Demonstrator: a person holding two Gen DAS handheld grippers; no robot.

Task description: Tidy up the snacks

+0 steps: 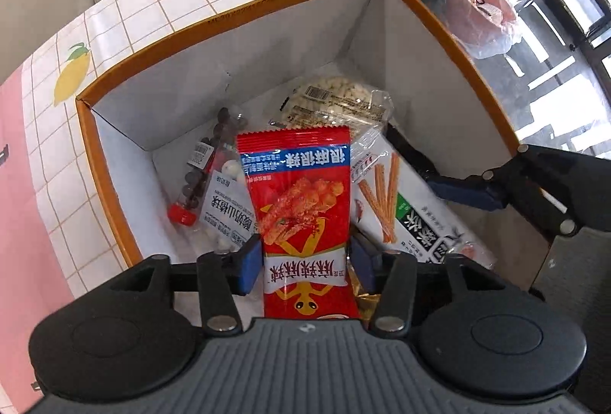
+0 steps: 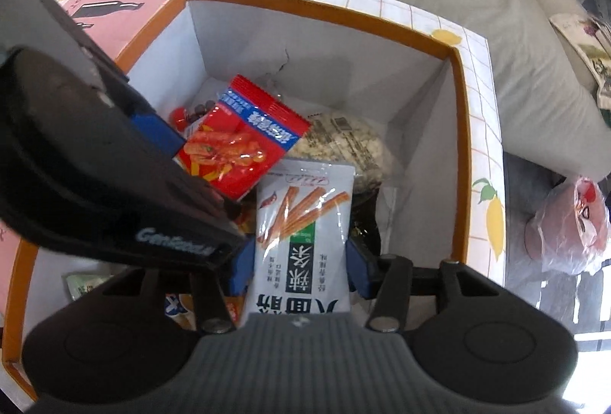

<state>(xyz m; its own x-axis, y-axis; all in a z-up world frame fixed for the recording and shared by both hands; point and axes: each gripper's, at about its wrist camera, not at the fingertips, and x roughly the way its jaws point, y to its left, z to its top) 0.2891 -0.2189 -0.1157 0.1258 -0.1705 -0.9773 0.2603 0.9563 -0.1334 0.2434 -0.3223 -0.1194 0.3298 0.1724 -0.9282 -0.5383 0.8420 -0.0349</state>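
Orange-rimmed box [image 1: 450, 28] at frame centre; left gripper [image 1: 305, 257] spread loosely around red snack packet [image 1: 301, 200], right gripper [image 2: 301, 261] likewise around white packet [image 2: 305, 223].

Bench [image 1: 126, 13] w/ white grid-pattern cloth, yellow lemon prints, pink section at 9 o'clock. Directly on it: orange-rimmed, white-walled cardboard box [image 1: 431, 13], open top, snack packets inside. Box sits toward bench's 3 o'clock edge in left wrist view.
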